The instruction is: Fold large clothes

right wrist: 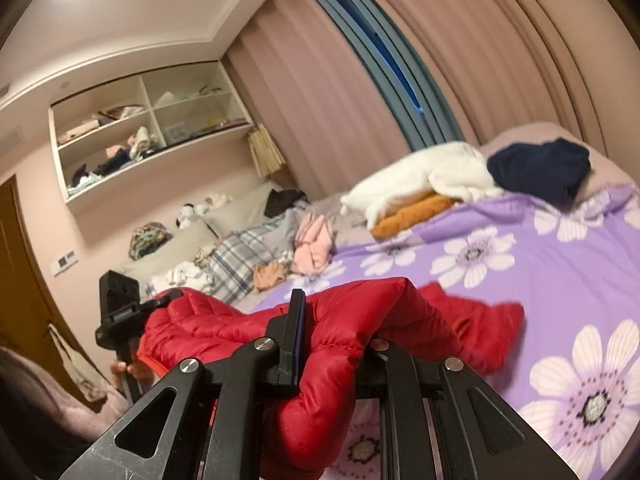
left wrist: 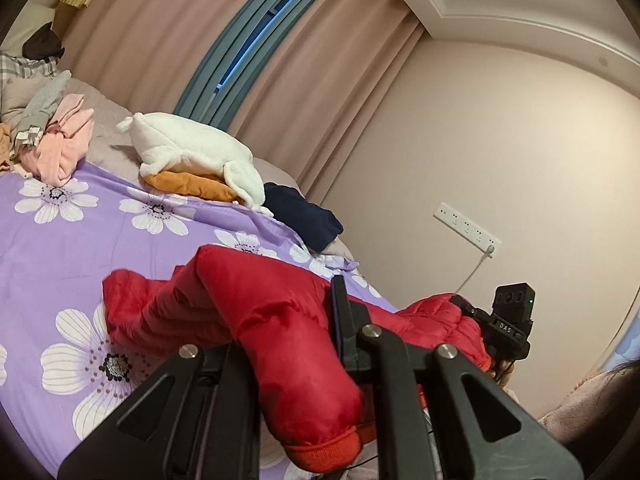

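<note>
Each hand-held gripper, left (left wrist: 298,344) and right (right wrist: 340,340), is clamped on the red puffer jacket (left wrist: 256,312), lifting it centre-frame above the bed (left wrist: 60,248) for folding.

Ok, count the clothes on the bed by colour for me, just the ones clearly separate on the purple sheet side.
Red: 1, the red jacket held by both the left gripper and the right gripper
White: 1, white fleece
Orange: 1, orange garment
Navy: 1, navy garment
Pink: 1, pink garment
Total: 5
</note>
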A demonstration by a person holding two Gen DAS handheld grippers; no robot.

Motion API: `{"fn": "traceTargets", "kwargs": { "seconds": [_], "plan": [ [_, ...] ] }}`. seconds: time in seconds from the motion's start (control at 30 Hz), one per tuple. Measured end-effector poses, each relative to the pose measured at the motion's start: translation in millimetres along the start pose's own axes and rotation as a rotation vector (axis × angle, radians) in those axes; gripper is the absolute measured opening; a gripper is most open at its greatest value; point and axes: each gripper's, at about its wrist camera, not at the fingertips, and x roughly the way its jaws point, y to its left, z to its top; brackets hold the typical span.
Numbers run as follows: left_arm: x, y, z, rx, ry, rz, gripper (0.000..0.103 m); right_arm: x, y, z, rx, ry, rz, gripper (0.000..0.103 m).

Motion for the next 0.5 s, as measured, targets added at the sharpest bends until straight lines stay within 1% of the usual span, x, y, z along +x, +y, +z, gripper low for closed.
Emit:
{"fn": "traceTargets", "kwargs": {
  "seconds": [0.07, 0.17, 0.23, 0.27, 0.5],
  "plan": [
    [6, 9, 2, -0.020, 0.006, 0.010, 0.012, 8, -6, 3, 0.003, 0.000, -0.014, 0.017],
    [18, 21, 3, -0.040, 0.021, 0.048, 0.012, 21, -23, 5, 0.046, 0.012, -0.033, 0.017],
    [32, 34, 5, -0.064, 0.046, 0.074, 0.012, 28, -35, 5, 0.072, 0.022, -0.049, 0.017],
    [38, 39, 5, -0.071, 0.055, 0.088, 0.012, 38, -43, 6, 0.090, 0.034, -0.064, 0.017],
    [101, 98, 16, -0.165, 0.129, 0.197, 0.012, 94, -97, 6, 0.186, 0.093, -0.164, 0.017]
  ]
}}
